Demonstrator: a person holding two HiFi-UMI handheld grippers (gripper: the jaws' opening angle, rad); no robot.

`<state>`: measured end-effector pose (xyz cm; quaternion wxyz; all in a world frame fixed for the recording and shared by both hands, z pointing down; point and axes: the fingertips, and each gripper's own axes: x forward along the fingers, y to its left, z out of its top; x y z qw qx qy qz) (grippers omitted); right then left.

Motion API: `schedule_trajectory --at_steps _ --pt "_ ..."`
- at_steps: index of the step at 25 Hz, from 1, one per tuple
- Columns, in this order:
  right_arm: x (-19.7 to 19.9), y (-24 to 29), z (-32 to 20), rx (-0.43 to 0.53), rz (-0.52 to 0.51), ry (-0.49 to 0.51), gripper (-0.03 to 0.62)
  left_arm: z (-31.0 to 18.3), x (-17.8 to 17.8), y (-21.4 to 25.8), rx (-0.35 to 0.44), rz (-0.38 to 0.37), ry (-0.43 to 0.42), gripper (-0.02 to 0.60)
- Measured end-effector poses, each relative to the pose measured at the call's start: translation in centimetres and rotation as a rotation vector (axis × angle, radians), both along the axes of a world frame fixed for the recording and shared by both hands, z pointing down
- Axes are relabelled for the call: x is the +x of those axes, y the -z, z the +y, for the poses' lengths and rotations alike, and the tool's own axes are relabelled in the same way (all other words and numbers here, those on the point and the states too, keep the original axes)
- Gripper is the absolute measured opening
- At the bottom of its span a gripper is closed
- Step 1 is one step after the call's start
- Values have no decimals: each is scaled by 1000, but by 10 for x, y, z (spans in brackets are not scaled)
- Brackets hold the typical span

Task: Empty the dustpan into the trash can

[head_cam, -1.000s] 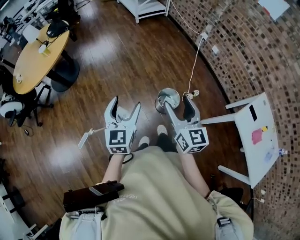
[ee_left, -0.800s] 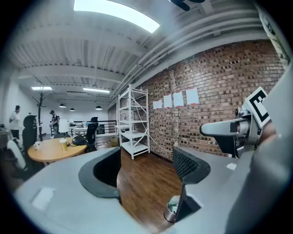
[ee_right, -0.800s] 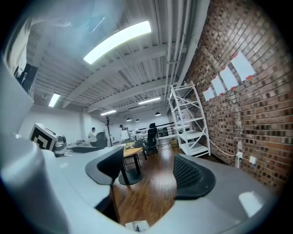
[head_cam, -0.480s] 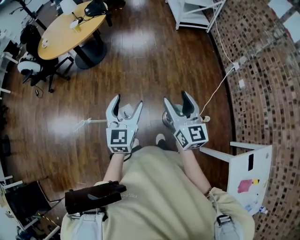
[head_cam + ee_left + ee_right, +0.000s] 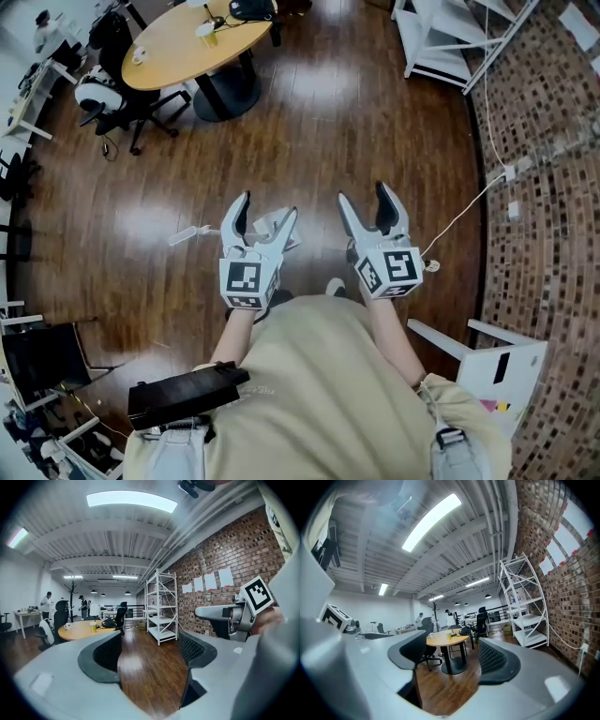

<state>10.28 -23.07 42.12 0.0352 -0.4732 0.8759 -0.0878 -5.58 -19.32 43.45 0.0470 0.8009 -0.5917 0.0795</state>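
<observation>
A white dustpan lies on the wooden floor in the head view; its handle [image 5: 190,232] sticks out to the left and its pan is partly hidden behind my left gripper [image 5: 263,212]. That gripper hovers over it, its jaws opening with nothing between them. My right gripper [image 5: 365,199] is beside it, open and empty. In the left gripper view, only bare floor shows between the jaws of the left gripper [image 5: 150,653], and the right gripper's marker cube [image 5: 257,595] is at the right. The right gripper [image 5: 454,660] points level across the room. No trash can is in view.
A round wooden table [image 5: 192,42] with office chairs [image 5: 103,94] stands at the far left. A white shelf rack [image 5: 441,42] is at the far right by the brick wall [image 5: 553,187]. A cable [image 5: 464,211] trails over the floor. A white stool [image 5: 502,361] is near right.
The whole view has swung round: the silver trash can in front of the right gripper has gone out of sight, and the table and shelf rack have come closer. Both grippers stay open and empty.
</observation>
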Motion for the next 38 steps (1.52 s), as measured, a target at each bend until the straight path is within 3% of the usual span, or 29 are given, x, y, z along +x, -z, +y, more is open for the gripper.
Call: schedule_trajectory --at_steps 6,12,17,21,25,31,35,38 --pt "-61 6 -14 1 -18 85 328 -5 -34 14 46 -6 -4 359" --pt "-121 10 -19 13 -13 208 327 3 -86 21 70 -13 82 359" --pt "-168 13 -13 28 -6 313 327 16 -148 21 51 26 192 359" --pt "-195 11 -8 26 -1 373 327 28 -195 19 47 5 277 358" --pt "-214 12 -6 23 0 412 327 47 -226 14 30 1 290 359" --pt "-233 4 -2 -7 13 451 325 83 -253 -20 -94 -56 253 360" --pt "-246 -6 6 -31 22 474 324 101 -256 -81 -304 -203 110 354" --pt "-254 -12 8 -47 32 483 324 109 -264 -120 -421 -272 51 330"
